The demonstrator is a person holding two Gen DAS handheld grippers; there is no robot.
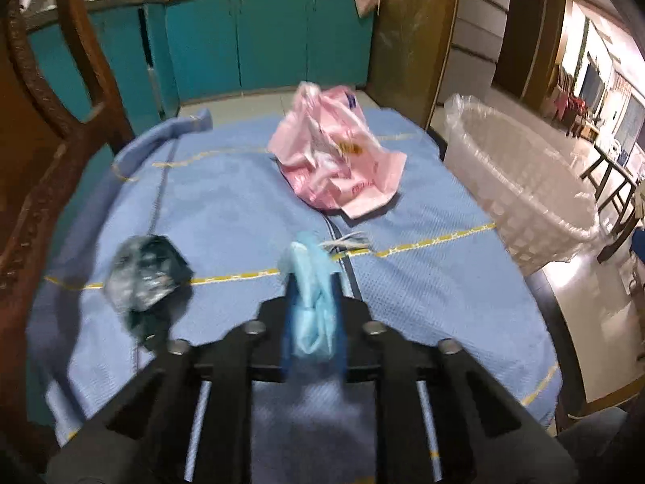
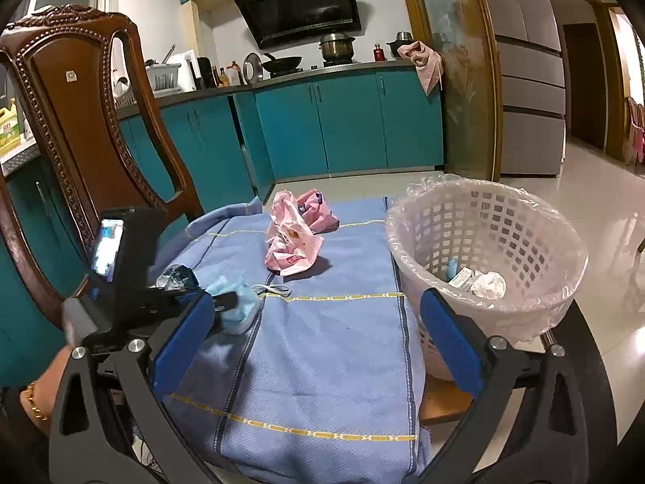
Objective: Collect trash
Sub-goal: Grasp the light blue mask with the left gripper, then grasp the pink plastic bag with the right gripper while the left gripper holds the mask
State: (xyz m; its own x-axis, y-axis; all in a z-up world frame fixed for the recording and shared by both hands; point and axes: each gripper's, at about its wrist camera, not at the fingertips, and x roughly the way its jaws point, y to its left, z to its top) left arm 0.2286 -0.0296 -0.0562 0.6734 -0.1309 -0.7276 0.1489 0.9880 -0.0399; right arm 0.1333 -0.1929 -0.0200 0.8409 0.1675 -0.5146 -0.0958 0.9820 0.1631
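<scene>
Kitchen table, trash pickup: the left gripper (image 1: 312, 302) has its jaws pressed together on a crumpled light-blue face mask (image 1: 310, 282), which bulges up between the blue pads, low over the blue tablecloth (image 1: 423, 302). Seen from the right wrist cam, that same gripper (image 2: 225, 300) comes in from the left w/ the mask (image 2: 242, 302) pinched at its tip, a person's wrist w/ a gold bracelet (image 2: 34, 403) behind it. The right gripper (image 2: 318, 347) has its jaws spread wide, nothing between the pads, above the near part of the cloth. Other trash on the cloth: a dark crumpled wrapper (image 1: 147, 274) just left of the mask, a crumpled pink plastic bag (image 1: 334, 153) toward the far end, and a small white cord (image 1: 348, 242) near the mask, between it and the pink bag. A white lattice wastebasket (image 2: 483, 250) lined w/ clear plastic stands at the table's right edge, touching the cloth's side; a few scraps of paper and a small box (image 2: 479, 280) lie inside. A carved wooden chair (image 2: 80, 129) stands at the left side; teal cabinets (image 2: 346, 121) and a stove w/ pots run along the back wall.
</scene>
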